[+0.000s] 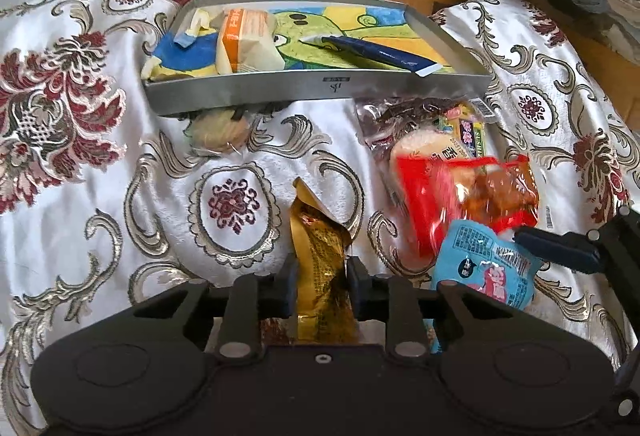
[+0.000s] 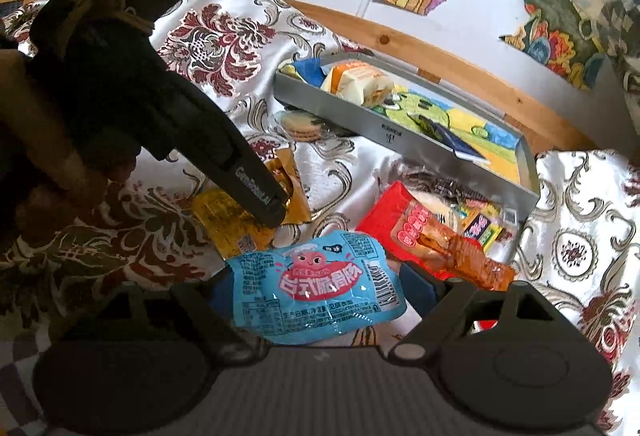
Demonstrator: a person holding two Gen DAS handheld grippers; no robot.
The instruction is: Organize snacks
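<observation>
Left wrist view: the left gripper (image 1: 322, 286) has its jaws closed on a crinkled gold foil snack packet (image 1: 320, 256), lifted clear of the patterned cloth, probably bound for the shallow grey metal tray (image 1: 316, 92) beyond, where an orange-and-cream wrapped snack (image 1: 246, 42) already lies

Right wrist view: the right gripper (image 2: 320, 286) straddles a light blue plastic sausage packet (image 2: 316, 282), jaws wide; I cannot tell whether they press it. A red snack packet (image 2: 432, 232) lies just beside

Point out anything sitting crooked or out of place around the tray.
The grey tray sits tilted on the rumpled cloth, its near wall propped on a round wrapped cookie wedged partly beneath it. Loose snack packets lie heaped by its right corner.
</observation>
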